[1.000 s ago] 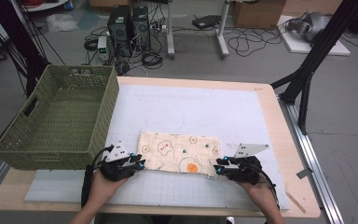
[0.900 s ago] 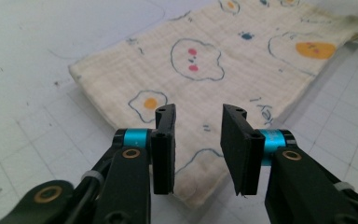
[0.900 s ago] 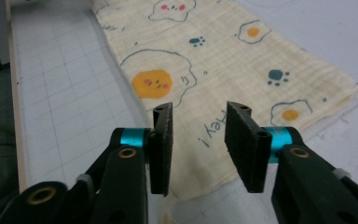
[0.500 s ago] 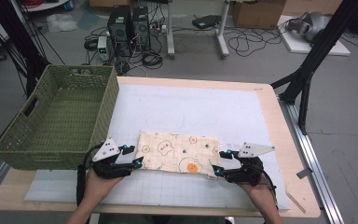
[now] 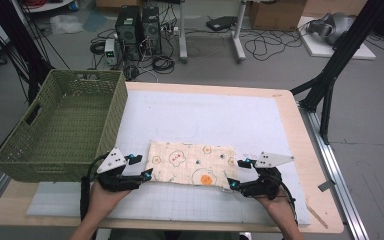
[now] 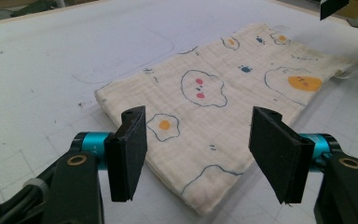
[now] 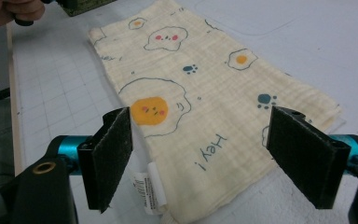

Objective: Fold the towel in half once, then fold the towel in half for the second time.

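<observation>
Left tongs (image 6: 198, 154) agape at cloth (image 5: 191, 163), right tongs (image 7: 205, 163) view reveals label (image 7: 144, 186)

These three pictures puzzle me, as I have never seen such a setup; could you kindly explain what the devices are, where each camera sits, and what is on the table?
A person sits at a table and holds a hand-operated tool in each hand: the left gripper and the right gripper. Each has two black padded jaws.

The high view comes from a fixed camera above, looking down on the table. The other two views come from small cameras riding on each gripper, looking out between its jaws.

On the white mat lies a folded cream cloth printed with fried eggs and paw marks. A green woven basket stands at the table's left.

Nothing is held: both grippers are open, one at each short end of the cloth.
</observation>
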`<state>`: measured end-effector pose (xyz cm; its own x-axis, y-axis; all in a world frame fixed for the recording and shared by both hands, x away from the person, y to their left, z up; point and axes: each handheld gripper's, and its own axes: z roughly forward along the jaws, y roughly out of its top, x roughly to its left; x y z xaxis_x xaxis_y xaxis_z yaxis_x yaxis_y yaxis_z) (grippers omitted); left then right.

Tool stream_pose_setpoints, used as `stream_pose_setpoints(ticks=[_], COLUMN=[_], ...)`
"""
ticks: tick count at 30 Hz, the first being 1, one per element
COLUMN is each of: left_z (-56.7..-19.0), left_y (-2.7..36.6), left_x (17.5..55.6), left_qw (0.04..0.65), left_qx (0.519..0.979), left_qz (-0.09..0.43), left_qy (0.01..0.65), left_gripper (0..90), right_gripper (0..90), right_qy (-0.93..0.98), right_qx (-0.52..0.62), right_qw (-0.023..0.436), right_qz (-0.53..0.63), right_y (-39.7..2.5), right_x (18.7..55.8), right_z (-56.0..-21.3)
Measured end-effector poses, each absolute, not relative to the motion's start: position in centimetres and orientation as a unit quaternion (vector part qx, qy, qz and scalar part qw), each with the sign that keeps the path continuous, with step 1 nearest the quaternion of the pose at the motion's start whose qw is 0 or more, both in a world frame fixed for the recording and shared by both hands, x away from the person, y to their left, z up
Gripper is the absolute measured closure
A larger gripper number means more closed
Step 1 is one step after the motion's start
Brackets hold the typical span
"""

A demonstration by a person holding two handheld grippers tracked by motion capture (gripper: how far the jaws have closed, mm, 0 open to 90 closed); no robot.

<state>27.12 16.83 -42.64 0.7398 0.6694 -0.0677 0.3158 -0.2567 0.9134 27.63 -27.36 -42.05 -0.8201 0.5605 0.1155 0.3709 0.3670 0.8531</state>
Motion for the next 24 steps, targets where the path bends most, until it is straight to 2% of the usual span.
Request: stream_pose_setpoints(ticks=[24], left_z=[-42.71], left_y=[16.13], left_x=[27.06], left_qw=[0.508], left_qx=[0.788], left_qz=[0.173], left_qy=[0.301], left_gripper=[36.7], right_gripper=[19.9], right_qy=[0.828], right_qx=[0.282], right_qw=[0.097], right_qz=[0.475], right_y=[-27.21], right_x=[27.56], right_z=[-42.35])
